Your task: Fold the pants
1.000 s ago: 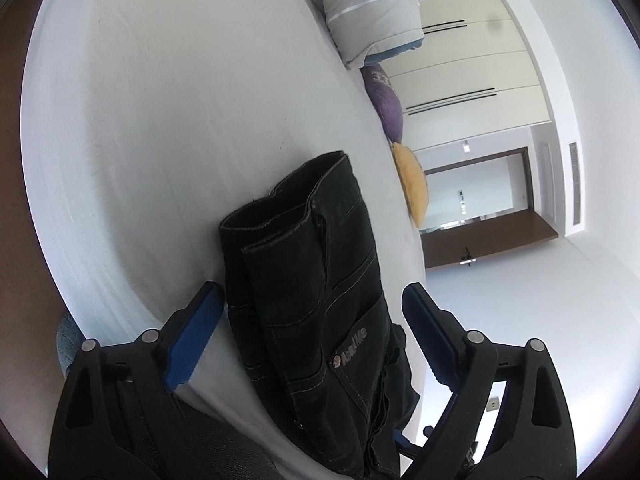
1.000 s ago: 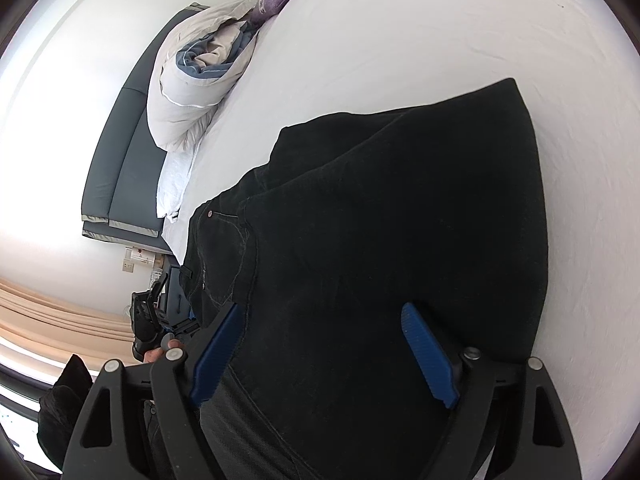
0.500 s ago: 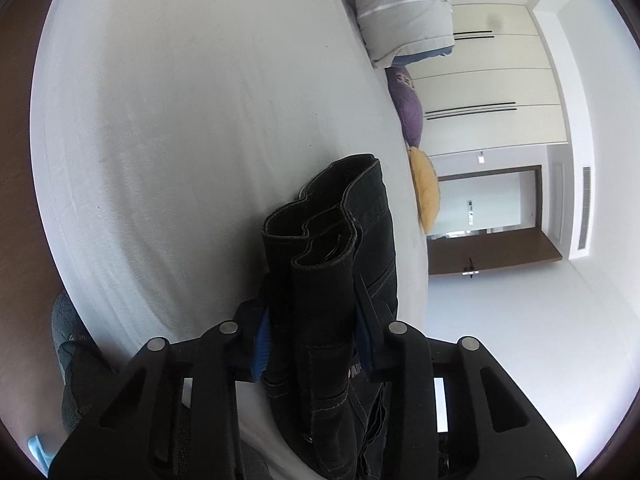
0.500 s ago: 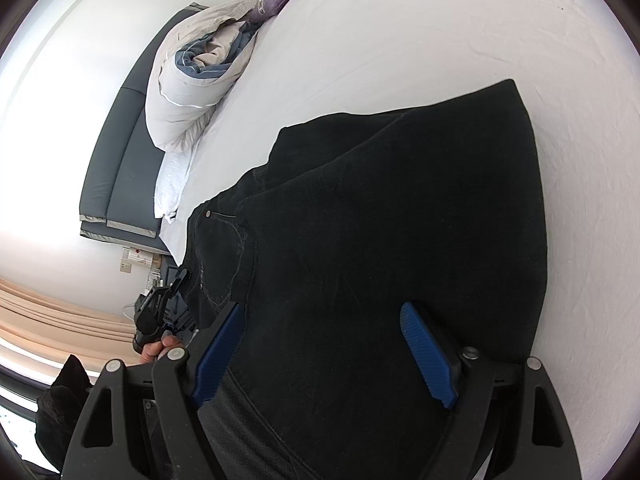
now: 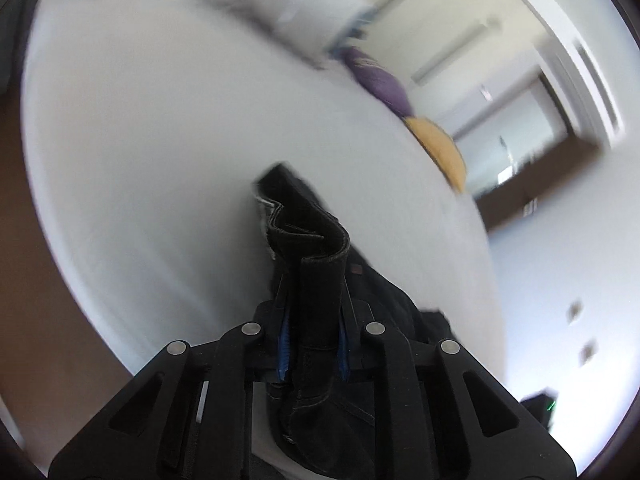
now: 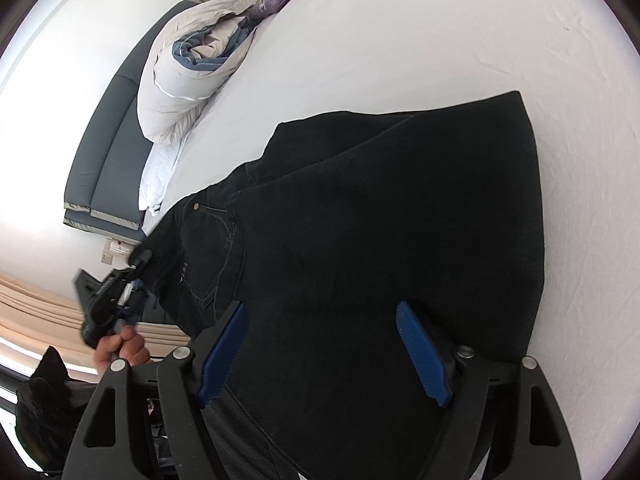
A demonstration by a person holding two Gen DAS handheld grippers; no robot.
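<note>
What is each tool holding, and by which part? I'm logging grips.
The left tool is closing on the waistband of the pants, bunched between its pads. The right tool is open above the pants, holding nothing.

Pants [image 6: 380, 240] lie on the bed [image 6: 440, 40]; rolled duvet [image 6: 192, 72] far left; cushions [image 5: 384, 84] beyond it.

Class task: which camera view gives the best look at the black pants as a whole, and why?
The right wrist view: the black pants lie spread across the white bed, sharp, with pocket and rivet visible. The left wrist view is blurred and shows only the bunched waistband, on which the left gripper is closing.
</note>
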